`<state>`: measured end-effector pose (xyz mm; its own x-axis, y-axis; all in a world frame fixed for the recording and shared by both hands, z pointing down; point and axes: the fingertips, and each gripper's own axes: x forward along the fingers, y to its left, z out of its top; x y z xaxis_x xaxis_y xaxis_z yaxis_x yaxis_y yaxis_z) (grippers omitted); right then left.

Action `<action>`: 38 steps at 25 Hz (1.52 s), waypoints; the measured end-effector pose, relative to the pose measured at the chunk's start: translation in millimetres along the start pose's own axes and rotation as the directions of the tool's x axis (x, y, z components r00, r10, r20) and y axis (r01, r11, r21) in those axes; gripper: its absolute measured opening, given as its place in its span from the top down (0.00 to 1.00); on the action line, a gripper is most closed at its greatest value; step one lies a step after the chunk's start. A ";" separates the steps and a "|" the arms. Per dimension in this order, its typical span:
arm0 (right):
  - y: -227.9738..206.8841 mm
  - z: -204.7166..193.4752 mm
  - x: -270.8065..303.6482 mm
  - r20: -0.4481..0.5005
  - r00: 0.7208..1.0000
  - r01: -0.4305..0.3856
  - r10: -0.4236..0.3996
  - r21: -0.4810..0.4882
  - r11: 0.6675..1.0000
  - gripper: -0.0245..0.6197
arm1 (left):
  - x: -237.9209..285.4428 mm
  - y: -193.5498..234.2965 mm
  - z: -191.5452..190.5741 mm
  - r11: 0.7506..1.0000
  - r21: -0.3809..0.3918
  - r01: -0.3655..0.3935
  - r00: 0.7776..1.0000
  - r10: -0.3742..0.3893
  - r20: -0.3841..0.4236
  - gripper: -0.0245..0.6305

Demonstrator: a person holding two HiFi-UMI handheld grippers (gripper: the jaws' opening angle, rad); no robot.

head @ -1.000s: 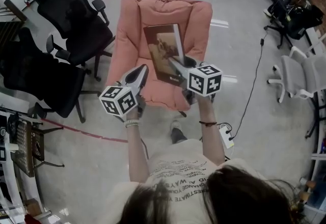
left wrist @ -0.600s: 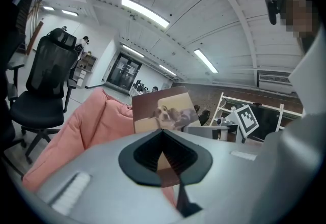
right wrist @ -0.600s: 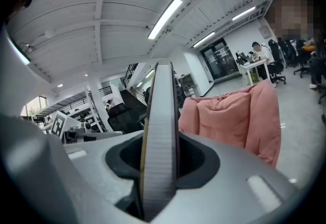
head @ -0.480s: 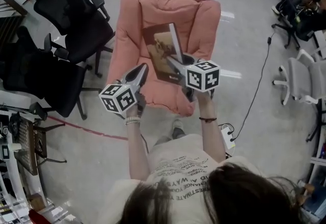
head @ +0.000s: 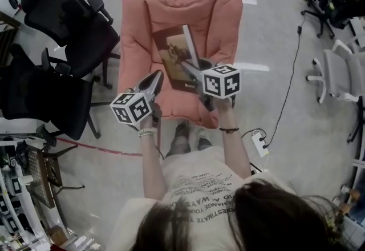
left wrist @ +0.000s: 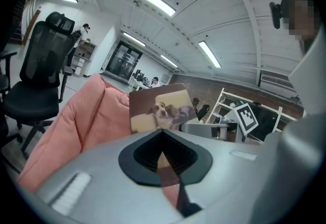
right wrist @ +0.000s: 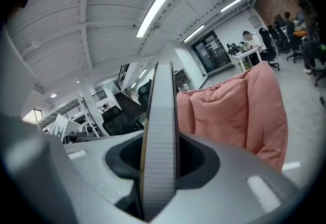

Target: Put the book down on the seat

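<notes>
Right tool [head: 193,71] clamped on the brown book [head: 173,53] with a dog picture, book tilted over the pink seat [head: 137,27], left tool [head: 157,76] closed, empty

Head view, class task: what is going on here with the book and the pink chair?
A person holds a book with both grippers over the seat of a pink cushioned chair. The right gripper has its jaws shut on the page edge. The left gripper grips the cover near its lower left edge. The book is tilted and not yet laid flat.
</notes>
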<state>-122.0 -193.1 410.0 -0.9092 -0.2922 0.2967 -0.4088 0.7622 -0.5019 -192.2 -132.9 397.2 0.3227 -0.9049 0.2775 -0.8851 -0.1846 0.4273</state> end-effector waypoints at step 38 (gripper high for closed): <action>-154.2 -53.2 171.1 -0.102 0.972 0.224 -0.209 0.155 0.962 0.74 | 134.2 168.0 -69.3 0.976 -0.179 0.127 0.936 -0.177 -0.305 0.98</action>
<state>-210.3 -329.9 581.4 -0.7904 -0.3847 0.4768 -0.6089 0.5788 -0.5424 -274.3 -258.7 565.9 0.5612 -0.6970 0.4464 -0.7627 -0.2262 0.6059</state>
